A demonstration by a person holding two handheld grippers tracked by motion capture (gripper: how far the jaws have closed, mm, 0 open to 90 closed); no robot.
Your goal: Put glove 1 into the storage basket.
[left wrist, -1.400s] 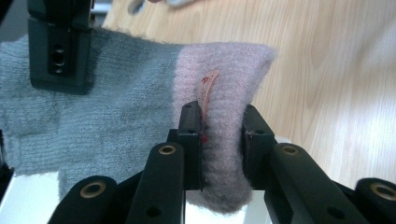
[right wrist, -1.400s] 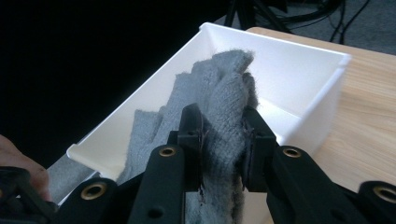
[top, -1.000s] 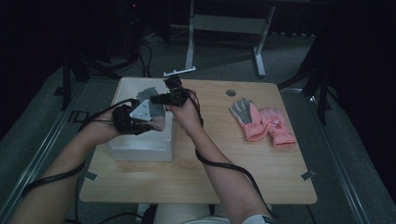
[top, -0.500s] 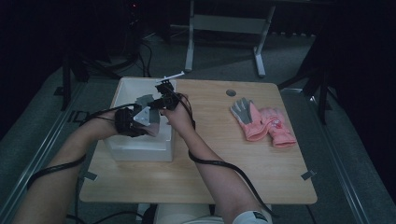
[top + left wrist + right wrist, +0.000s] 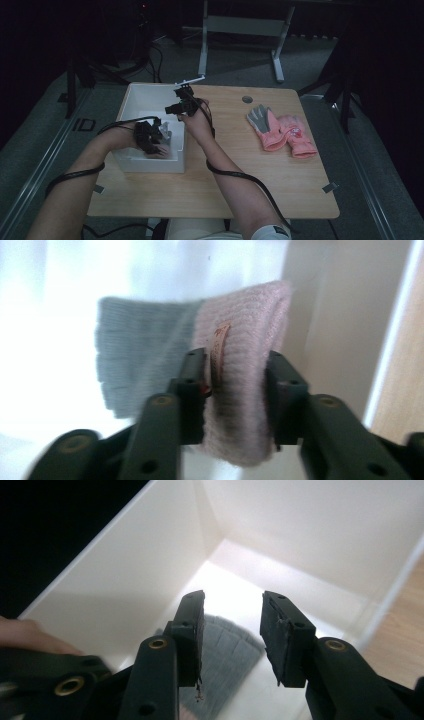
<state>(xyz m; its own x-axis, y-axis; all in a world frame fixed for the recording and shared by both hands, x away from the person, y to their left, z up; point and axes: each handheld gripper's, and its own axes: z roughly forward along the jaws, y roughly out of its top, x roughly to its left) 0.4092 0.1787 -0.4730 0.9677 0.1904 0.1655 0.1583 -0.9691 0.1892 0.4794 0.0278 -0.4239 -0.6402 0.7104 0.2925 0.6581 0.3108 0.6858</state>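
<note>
A pink glove with a grey palm point(image 5: 240, 340) hangs inside the white box point(image 5: 150, 165). My left gripper point(image 5: 235, 390) is low in the box point(image 5: 157, 137), and its pads still pinch the glove's pink cuff, though the jaws have just been opening. My right gripper point(image 5: 179, 100) hovers over the box's right wall; its jaws have just been opening and stand open point(image 5: 232, 635) with nothing between them. Below them lies the grey part of the glove point(image 5: 235, 655) on the box floor. A second pink and grey pair of gloves point(image 5: 280, 131) lies on the table's right half.
The box stands on the left of a wooden table point(image 5: 225, 190), its inner walls point(image 5: 125, 580) close around both grippers. A small round hole point(image 5: 247, 99) sits near the table's far edge. A metal desk frame point(image 5: 240, 25) stands on the floor beyond.
My left hand has sunk into the box with the glove. My right gripper has let go of the glove, opened and drawn toward the box's far right rim.
</note>
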